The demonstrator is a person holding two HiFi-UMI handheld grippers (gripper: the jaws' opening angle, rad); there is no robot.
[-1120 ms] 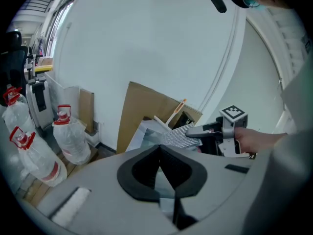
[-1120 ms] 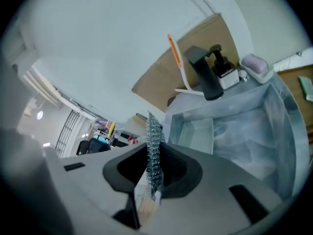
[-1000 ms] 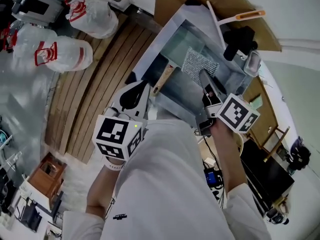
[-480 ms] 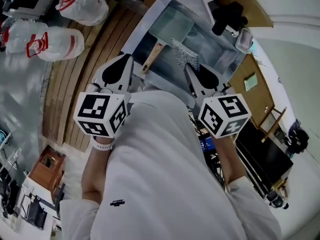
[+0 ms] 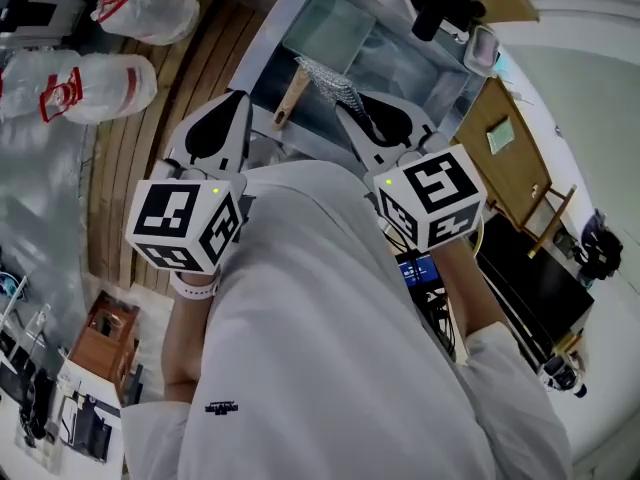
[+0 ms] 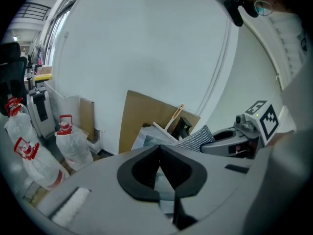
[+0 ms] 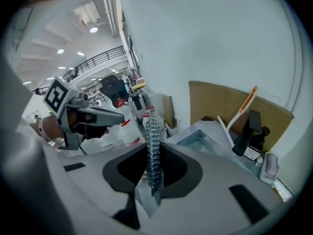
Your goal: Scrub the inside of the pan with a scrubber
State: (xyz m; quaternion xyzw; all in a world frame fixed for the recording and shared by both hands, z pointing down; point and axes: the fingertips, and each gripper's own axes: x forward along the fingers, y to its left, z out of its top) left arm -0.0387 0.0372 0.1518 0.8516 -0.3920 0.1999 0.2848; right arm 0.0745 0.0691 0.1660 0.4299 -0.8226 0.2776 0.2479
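Note:
A rectangular pan [image 5: 328, 28] with a wooden handle [image 5: 292, 96] lies in the steel sink [image 5: 425, 63] in the head view. My right gripper [image 5: 345, 108] is held up in front of the sink, shut on a silver mesh scrubber [image 5: 324, 78]. In the right gripper view the scrubber [image 7: 152, 131] stands edge-on between the jaws of the right gripper [image 7: 152, 148]. My left gripper [image 5: 238, 98] hangs near the handle's end, apart from it. In its own view the left gripper [image 6: 159, 150] is shut, and nothing shows between its pads.
A black faucet [image 5: 440, 8] and a brush with an orange handle [image 7: 247, 104] stand at the sink's far side, with cardboard [image 7: 220, 102] behind. Plastic bags with red handles [image 5: 85, 88] lie on the wooden slat floor [image 5: 175, 98] at left.
Both grippers have drawn back from the sink toward the person's body. The right one has lifted the scrubber out of the sink; the left has moved away from the pan handle.

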